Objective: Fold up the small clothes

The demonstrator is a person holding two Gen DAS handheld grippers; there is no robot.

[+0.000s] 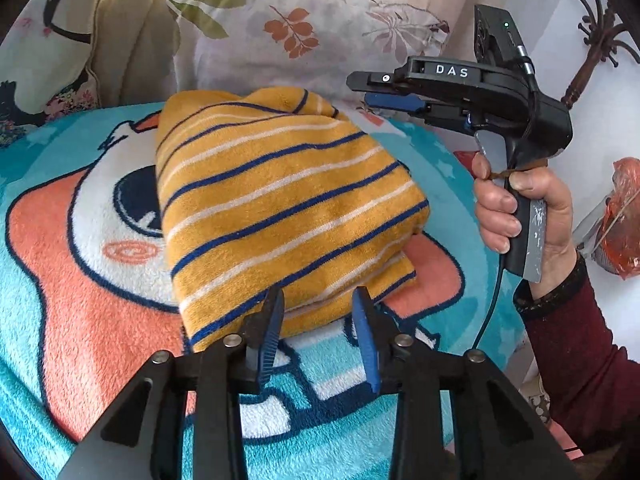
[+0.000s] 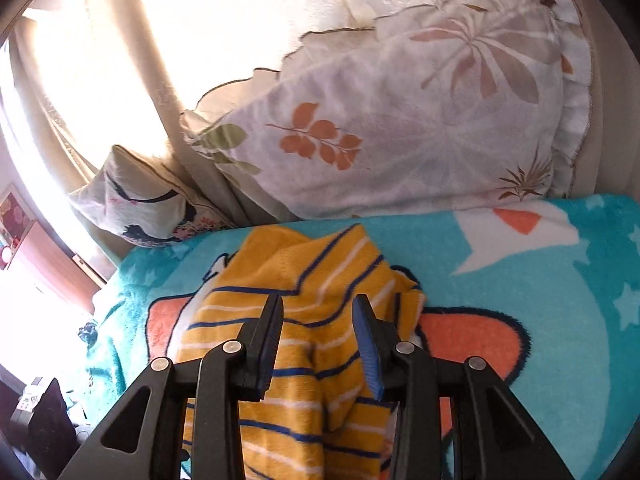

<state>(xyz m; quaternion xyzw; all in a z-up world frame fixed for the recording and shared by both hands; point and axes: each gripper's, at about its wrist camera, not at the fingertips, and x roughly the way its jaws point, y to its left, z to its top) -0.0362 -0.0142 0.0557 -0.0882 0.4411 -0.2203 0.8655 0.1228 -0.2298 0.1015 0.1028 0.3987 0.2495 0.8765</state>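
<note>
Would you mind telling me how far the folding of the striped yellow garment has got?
Mostly done: the yellow fleece garment with navy and white stripes lies as a layered bundle on the teal cartoon blanket. Nothing is in hand: the left gripper is open at its near edge, and the right gripper is open above it. Left: its far end looks rumpled and may need tidying.

The black left tongs (image 1: 318, 300) are held spread, blue pads (image 1: 366, 332) apart. The black right tongs (image 2: 318, 304) are likewise parted, gripped by a right hand (image 1: 520, 212) in a maroon sleeve (image 1: 576, 360).
</note>
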